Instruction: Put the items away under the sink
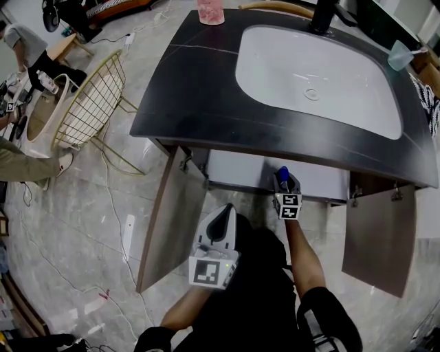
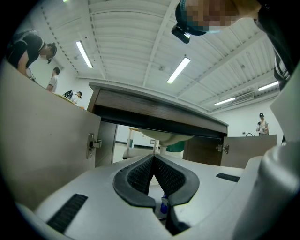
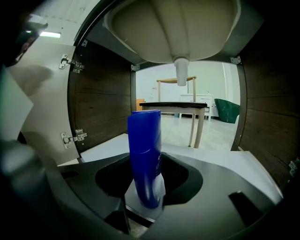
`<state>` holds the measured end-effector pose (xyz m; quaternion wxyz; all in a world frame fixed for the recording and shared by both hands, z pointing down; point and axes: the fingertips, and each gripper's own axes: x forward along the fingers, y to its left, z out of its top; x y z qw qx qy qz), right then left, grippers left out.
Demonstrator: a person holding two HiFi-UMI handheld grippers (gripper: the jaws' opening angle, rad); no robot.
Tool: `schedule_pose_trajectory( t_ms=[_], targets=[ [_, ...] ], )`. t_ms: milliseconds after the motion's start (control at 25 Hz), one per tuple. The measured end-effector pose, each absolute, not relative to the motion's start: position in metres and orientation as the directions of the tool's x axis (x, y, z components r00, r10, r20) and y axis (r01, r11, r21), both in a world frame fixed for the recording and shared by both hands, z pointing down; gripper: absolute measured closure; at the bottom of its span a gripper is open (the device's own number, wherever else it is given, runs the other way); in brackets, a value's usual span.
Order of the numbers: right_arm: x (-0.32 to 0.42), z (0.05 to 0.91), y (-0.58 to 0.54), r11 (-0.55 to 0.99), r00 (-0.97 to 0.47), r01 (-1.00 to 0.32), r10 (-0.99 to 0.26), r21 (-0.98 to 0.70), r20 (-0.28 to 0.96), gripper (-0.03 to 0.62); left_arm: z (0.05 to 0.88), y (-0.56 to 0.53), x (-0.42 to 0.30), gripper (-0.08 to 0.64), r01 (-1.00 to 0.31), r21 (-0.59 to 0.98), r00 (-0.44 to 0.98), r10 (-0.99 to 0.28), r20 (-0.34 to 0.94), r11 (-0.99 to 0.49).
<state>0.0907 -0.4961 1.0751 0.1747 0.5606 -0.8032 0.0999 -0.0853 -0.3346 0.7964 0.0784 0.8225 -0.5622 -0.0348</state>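
Note:
My right gripper [image 1: 284, 184] is shut on a blue bottle [image 3: 145, 150], which stands upright between its jaws with the cap end down. It is at the mouth of the open cabinet under the sink [image 1: 316, 75]. The right gripper view looks into the cabinet, with the basin's underside [image 3: 173, 28] and drain pipe [image 3: 182, 70] above and the pale cabinet floor [image 3: 225, 161] ahead. My left gripper [image 1: 221, 214] hangs lower and nearer me, in front of the left door [image 1: 172, 220]. Its jaws meet at the tips [image 2: 153, 157] with nothing between them.
Both cabinet doors stand open, the right one [image 1: 378, 237] swung outward. Dark wood side walls [image 3: 103, 103] bound the cabinet, and the room shows through its back. A pink cup [image 1: 210, 10] and a faucet [image 1: 323, 17] sit on the dark countertop [image 1: 192, 89]. A gold wire chair [image 1: 93, 103] and cables lie left.

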Motion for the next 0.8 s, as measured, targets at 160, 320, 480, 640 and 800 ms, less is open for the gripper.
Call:
schedule_pose_trajectory(
  t_ms=[160,320,480,640,800],
  targets=[
    [0.091,1.076,-0.495,0.357,-0.315,-0.934,-0.865,0.036,0.391,0.434,0.799,-0.336,-0.083,0.545,-0.918,0.172,0.369,-0.929,0.035,-0.358],
    [0.092,1.077,-0.49,0.355,-0.316,-0.934,-0.865,0.031,0.391,0.433,0.797,-0.337,-0.08,0.545,-0.916,0.179,0.369,-0.929,0.03,-0.358],
    [0.092,1.077,-0.492,0.368,-0.32,-0.929,-0.855,0.044,0.408,0.433,0.796,-0.336,-0.077,0.545,-0.915,0.177,0.372,-0.928,0.026,-0.362],
    [0.092,1.079,-0.49,0.37,-0.314,-0.928,-0.845,0.049,0.432,0.426,0.795,-0.333,-0.076,0.545,-0.914,0.177,0.374,-0.927,0.025,-0.365],
    [0.096,1.076,-0.486,0.355,-0.298,-0.933,-0.845,0.05,0.443,0.393,0.795,-0.331,-0.078,0.545,-0.915,0.176,0.373,-0.928,0.024,-0.363]
  ],
)
